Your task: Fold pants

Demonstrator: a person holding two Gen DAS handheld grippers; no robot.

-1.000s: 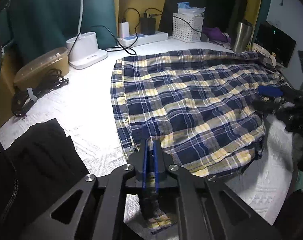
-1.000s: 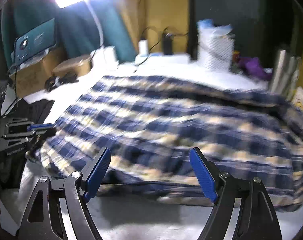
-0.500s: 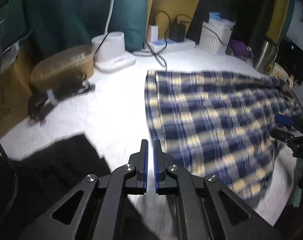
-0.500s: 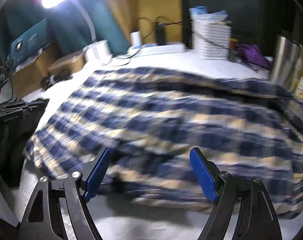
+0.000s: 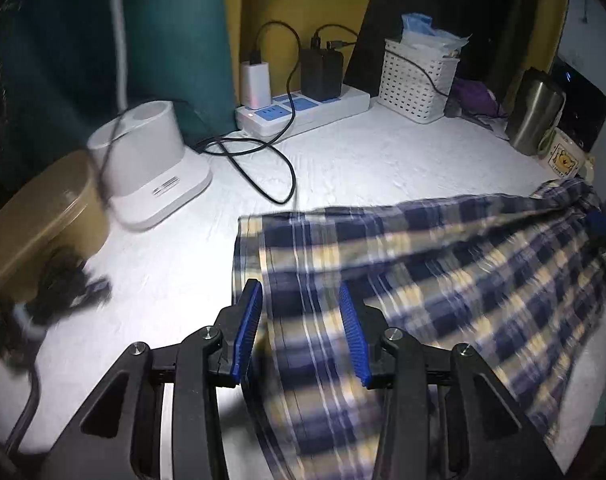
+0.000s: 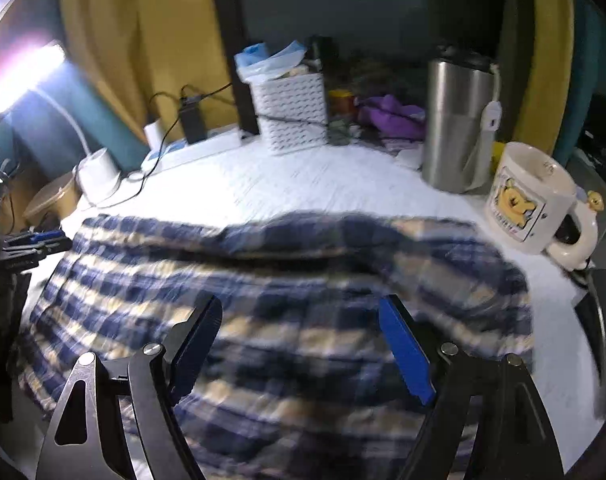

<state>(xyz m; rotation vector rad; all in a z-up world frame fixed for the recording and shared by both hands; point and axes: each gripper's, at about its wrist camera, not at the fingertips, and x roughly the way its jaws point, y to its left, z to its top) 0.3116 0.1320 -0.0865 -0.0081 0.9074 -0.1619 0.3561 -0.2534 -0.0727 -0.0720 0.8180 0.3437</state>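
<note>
The blue, yellow and white plaid pants (image 5: 443,280) lie spread on the white table cover (image 5: 363,168), blurred by motion. My left gripper (image 5: 301,332) hovers over their left edge. Its jaws are opening, plaid cloth shows in the gap, and the blue pads (image 5: 247,332) do not press on it. My right gripper (image 6: 301,348) stands wide over the pants (image 6: 283,280) near their right end. Its jaws are closing a little, with cloth below and nothing pinched. The right gripper (image 5: 603,224) also shows at the pants' far right corner, and the left gripper (image 6: 35,240) at their left end.
Along the back stand a white lamp base (image 5: 151,168), a power strip (image 5: 303,112) with chargers and looped cables, a white basket (image 5: 415,80), a steel tumbler (image 6: 459,120) and a bear mug (image 6: 531,196). A tan lidded box (image 5: 43,216) and black cables (image 5: 63,284) sit left.
A second ago my left gripper was shut on a corner of the pants; it let go, moved toward the back and opened. The right gripper swung right, bringing the mug into view.
</note>
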